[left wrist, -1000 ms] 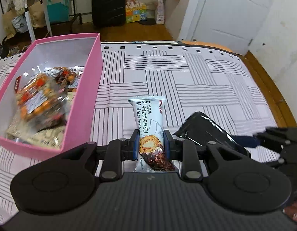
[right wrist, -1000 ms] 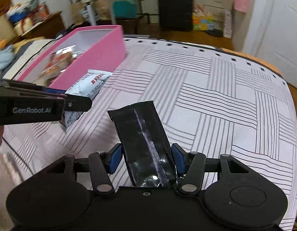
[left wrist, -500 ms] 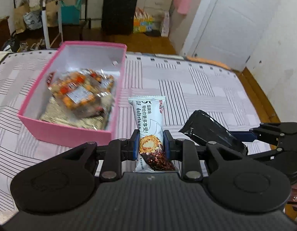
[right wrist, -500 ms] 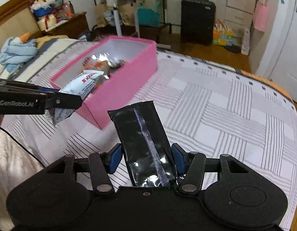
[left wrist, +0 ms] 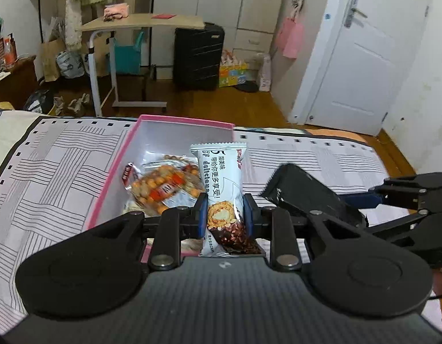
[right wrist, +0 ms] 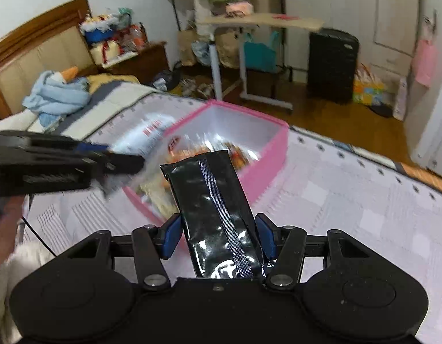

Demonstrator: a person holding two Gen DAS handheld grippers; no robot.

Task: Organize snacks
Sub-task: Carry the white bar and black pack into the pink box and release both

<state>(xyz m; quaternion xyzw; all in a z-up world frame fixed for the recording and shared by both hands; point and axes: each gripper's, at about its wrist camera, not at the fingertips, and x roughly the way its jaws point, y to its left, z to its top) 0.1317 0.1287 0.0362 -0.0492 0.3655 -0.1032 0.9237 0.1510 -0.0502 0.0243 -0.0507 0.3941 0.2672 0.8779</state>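
My left gripper is shut on a white snack bar packet and holds it above the near end of the pink box. The box holds a clear bag of orange snacks. My right gripper is shut on a black snack packet, held in the air just right of the box. The black packet and right gripper also show in the left wrist view. The left gripper with the blurred white packet shows at the left of the right wrist view.
The box lies on a bed with a striped white cover. Beyond the bed's far edge are a wooden floor, a rolling side table, a black suitcase and a white door. A blue towel lies near the headboard.
Both grippers have risen and moved toward the pink box with their packets. The white packet has gone from beside the box to above it. Both grips are unchanged.
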